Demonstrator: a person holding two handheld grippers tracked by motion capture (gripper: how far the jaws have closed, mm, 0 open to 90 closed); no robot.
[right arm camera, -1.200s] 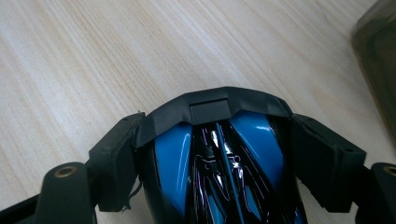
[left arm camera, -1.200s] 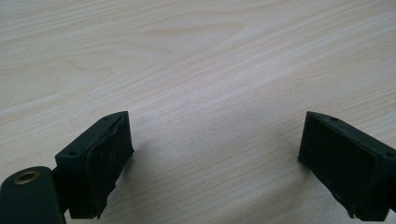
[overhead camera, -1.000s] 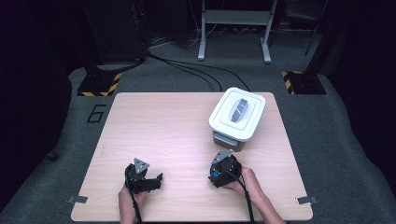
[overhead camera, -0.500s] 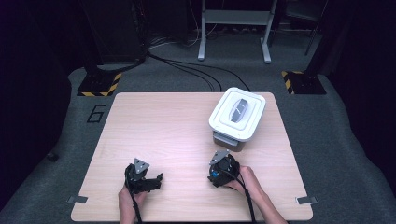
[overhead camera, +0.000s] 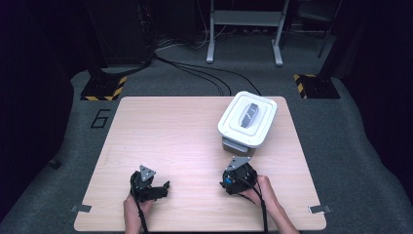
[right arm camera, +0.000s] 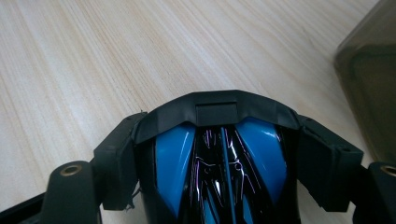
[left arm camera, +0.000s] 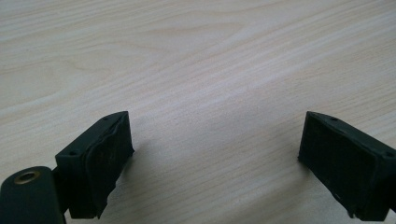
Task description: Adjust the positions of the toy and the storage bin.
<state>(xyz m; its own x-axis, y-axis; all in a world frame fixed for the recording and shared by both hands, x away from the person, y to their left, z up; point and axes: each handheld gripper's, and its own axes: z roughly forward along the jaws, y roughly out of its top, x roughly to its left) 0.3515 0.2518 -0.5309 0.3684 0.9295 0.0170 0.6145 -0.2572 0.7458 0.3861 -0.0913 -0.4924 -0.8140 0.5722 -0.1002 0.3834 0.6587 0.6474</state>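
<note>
Glossy blue-and-black plastic, ribbed and rounded like a toy car (right arm camera: 219, 172), sits pinched between the jaws of the right gripper (overhead camera: 238, 176), at five o'clock on the surface (overhead camera: 165, 131). The left gripper (overhead camera: 148, 184), at seven o'clock, has its matte black jaws spread over bare wood. The surface is pale, straight-grained laminate. A white-lidded rectangular container (overhead camera: 247, 118) stands at two o'clock. Grey carpet (overhead camera: 350, 161) with cables (overhead camera: 204, 73) surrounds it.

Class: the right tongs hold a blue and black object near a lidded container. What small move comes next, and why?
Probably the left tongs, open and empty, should reach for the white lid, since it covers the container while the right tongs grip the blue and black object.
</note>
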